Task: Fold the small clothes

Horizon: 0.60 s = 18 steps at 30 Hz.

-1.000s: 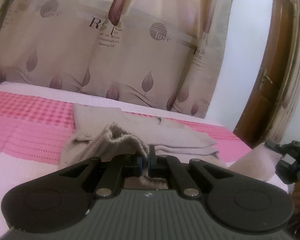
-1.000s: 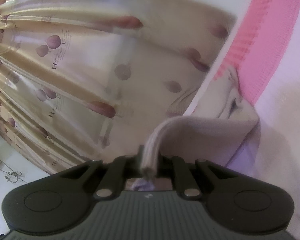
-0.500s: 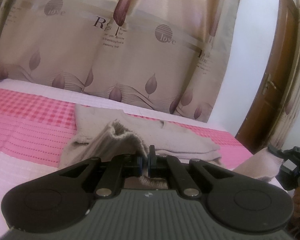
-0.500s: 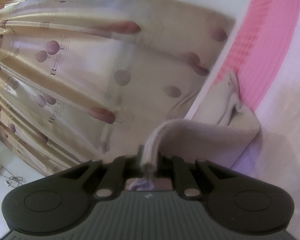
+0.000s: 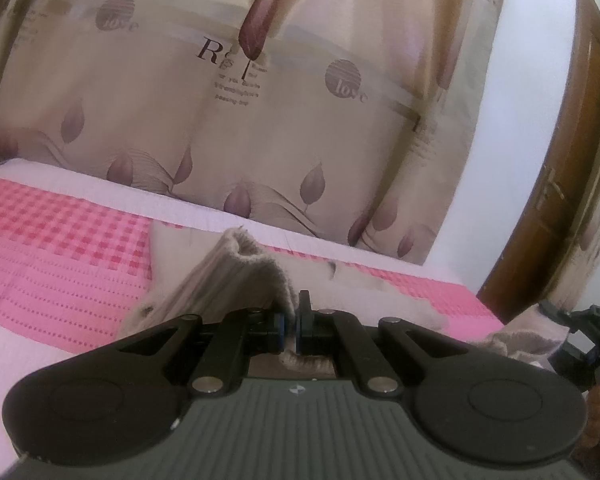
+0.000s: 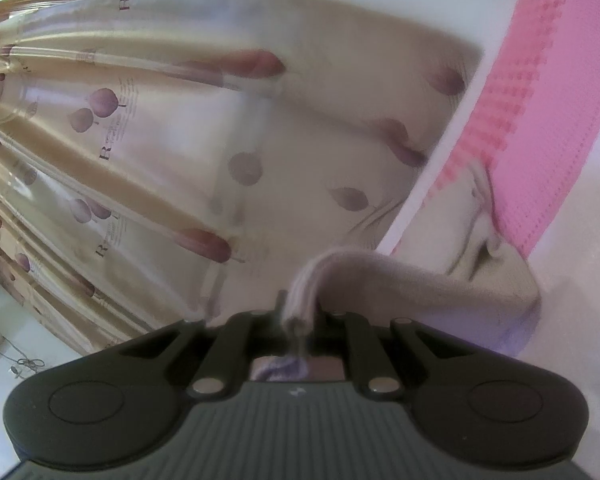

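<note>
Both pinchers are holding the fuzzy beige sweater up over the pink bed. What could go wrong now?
1. The left gripper pinches only a thin edge of the beige sweater, so the knit could slip out.
2. The right gripper holds a bunched ribbed edge, so the fold might land crooked.
3. Part of the sweater still lies on the pink bedspread; pulling could drag and wrinkle it.

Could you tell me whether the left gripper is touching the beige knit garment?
Touching: the left wrist view shows the left gripper shut on the beige knit garment's edge.

Each tool [image 5: 290, 320] [image 6: 298, 316]: black linkage arms, silver screws, ribbed grey housing
</note>
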Each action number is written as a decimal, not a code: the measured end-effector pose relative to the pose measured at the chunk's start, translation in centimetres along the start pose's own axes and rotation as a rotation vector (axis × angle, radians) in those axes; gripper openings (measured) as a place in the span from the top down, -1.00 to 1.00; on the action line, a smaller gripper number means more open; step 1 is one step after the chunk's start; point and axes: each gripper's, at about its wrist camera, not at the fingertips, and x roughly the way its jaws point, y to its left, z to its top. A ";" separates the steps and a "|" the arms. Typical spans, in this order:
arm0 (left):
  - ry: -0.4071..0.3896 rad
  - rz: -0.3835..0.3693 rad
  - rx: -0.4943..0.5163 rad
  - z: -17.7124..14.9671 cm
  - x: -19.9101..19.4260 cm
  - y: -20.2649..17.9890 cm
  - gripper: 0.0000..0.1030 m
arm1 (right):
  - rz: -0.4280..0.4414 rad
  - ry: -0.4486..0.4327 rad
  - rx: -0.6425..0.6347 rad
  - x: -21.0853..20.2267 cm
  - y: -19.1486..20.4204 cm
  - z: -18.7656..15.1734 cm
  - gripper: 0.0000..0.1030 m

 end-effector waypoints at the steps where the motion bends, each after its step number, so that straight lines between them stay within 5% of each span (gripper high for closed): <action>1: -0.002 0.001 -0.003 0.2 0.2 0.1 0.94 | 0.003 -0.001 0.000 0.3 0.0 0.2 0.84; 18: -0.028 0.046 -0.055 2.4 4.1 0.9 0.94 | -0.013 -0.021 -0.010 3.9 -0.2 3.0 0.84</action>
